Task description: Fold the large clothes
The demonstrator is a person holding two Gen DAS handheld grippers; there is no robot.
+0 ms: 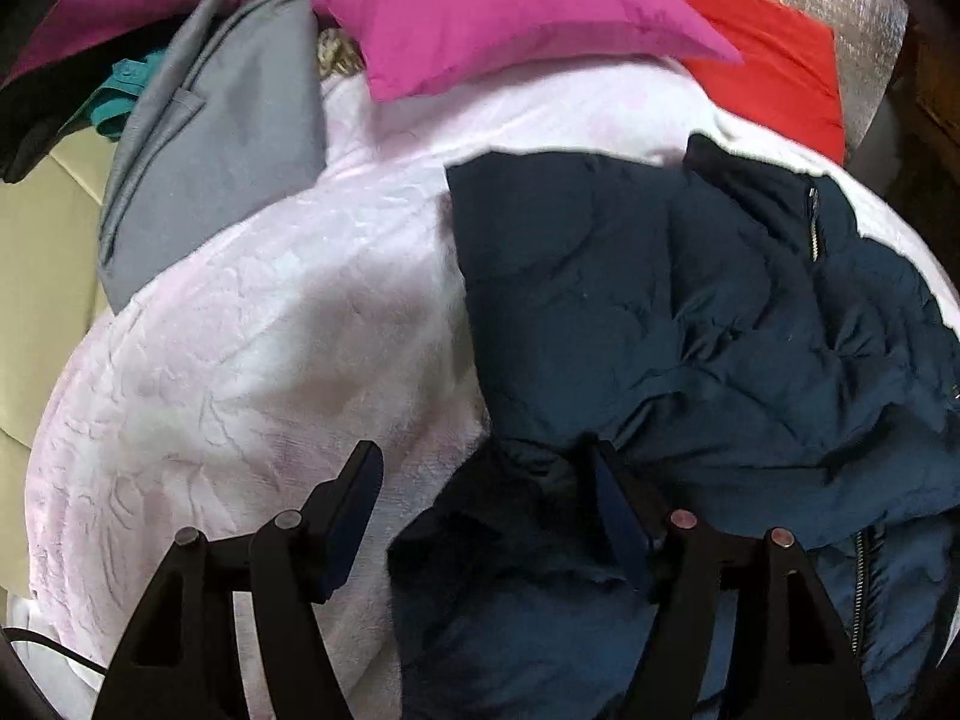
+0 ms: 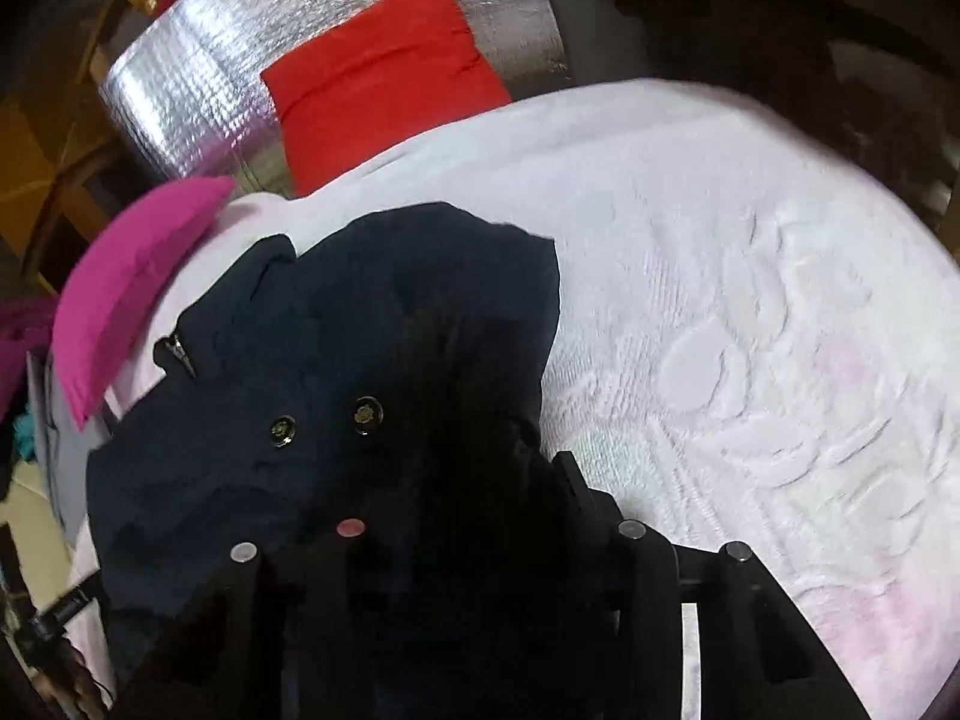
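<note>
Dark navy quilted jacket lies rumpled on a pale pink embossed blanket covering a bed, w/ a magenta pillow and red pillow behind it.

Your left gripper hangs over the jacket's near edge, jaws apart; one finger over blanket, the other over navy fabric, nothing pinched.

Your right gripper sits low over the jacket's snap-button side. Dark cloth hides one finger, so can't tell if its jaws are gripping fabric or free.

Handling, as a guess: padded shell, so soft and floppy w/ no stiffness, fairly light but bulky, prob. slick on the outside. It'll sag and slide if you pinch one thin layer.

Take hold at firmer spots: the zipper edge, collar or hem seams, one corner per gripper. Pinch deep, through the padding, and keep both hands level so the fold doesn't slump.
</note>
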